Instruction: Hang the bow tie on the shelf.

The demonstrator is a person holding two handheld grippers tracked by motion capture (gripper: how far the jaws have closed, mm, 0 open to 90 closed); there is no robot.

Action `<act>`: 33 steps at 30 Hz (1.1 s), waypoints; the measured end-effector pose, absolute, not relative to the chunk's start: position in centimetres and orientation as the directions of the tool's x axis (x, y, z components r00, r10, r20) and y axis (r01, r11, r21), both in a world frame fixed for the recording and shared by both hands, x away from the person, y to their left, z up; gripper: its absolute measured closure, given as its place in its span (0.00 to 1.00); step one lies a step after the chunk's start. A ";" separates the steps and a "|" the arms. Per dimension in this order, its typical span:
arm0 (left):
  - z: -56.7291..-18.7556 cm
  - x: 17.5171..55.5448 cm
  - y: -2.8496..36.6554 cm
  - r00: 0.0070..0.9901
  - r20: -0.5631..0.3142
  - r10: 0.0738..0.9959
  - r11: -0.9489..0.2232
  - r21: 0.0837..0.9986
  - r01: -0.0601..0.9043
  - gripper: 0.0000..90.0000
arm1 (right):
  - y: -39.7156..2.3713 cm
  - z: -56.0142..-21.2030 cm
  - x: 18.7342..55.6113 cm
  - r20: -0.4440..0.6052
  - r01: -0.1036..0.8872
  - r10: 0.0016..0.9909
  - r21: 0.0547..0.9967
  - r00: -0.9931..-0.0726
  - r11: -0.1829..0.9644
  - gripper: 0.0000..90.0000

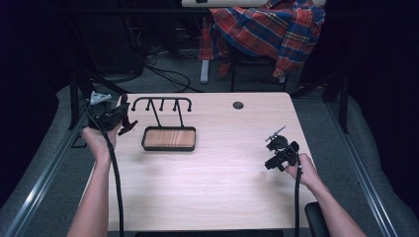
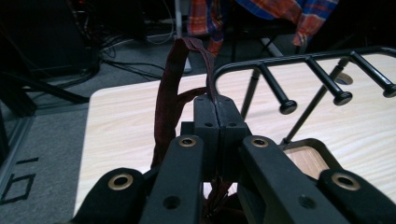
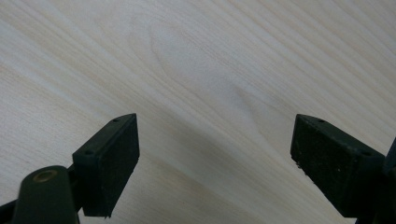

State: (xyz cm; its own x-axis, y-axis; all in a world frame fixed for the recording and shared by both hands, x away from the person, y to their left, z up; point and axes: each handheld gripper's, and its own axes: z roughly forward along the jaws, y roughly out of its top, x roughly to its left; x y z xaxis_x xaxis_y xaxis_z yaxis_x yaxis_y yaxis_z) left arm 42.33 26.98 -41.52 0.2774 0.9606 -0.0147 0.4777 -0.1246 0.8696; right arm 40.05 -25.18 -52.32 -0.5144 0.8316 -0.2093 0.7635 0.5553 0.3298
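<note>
High view first: we note two forearms entering from the bottom edge, each hand holding a claw over a light wood table. At the near right, the right claw sits low over the table's right side, its cable running down off the bottom of the view. Its own camera looks straight down at bare wood grain, and there we find the two pads spread wide with nothing between them; one pad is partly cut off by the lower edge.

At the left edge of the table, the left claw is raised just beside a black hook rack that stands on a wooden tray base. In the left gripper view we record the jaws pressed together on a dark red strap, which loops up above the tips; its lower end is hidden behind the claw body, so we cannot tell what hangs from it. The rack's top bar and its knobbed pegs lie just beyond the strap, apart from it; the bar runs out of the picture on the right.

Farther off, a round hole marks the table's far edge. Beyond it a plaid cloth drapes over a chair; the surroundings are too dark to make out.
</note>
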 end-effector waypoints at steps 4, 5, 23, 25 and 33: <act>-41.5 42.8 26.2 0.311 0.002 0.950 -0.154 0.871 0.466 0.99 | -25.3 -52.3 40.0 -0.212 0.763 0.833 0.335 -0.510 0.553 0.17; -41.6 42.8 26.0 0.317 0.004 0.949 -0.158 0.872 0.463 0.99 | -25.3 -52.3 40.0 -0.211 0.764 0.834 0.336 -0.509 0.551 0.17; -43.0 43.9 24.4 0.349 0.064 0.935 -0.240 0.839 0.488 0.99 | -25.3 -52.4 40.0 -0.207 0.765 0.833 0.330 -0.514 0.554 0.17; -43.1 43.9 24.2 0.348 0.073 0.935 -0.247 0.837 0.488 0.99 | -25.3 -52.4 40.0 -0.204 0.765 0.834 0.331 -0.513 0.552 0.17; -43.7 44.1 23.5 0.360 0.096 0.928 -0.278 0.822 0.498 0.99 | -25.3 -52.5 40.0 -0.195 0.766 0.837 0.336 -0.512 0.547 0.17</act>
State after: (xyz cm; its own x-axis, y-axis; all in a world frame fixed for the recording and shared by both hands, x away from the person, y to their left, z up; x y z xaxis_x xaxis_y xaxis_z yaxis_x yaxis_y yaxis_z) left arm 44.05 23.52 -43.71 0.3596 0.9281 0.0963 0.4977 -0.2781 0.8216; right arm 39.99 -25.26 -52.50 -0.5119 0.8365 -0.1954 0.7662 0.5474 0.3365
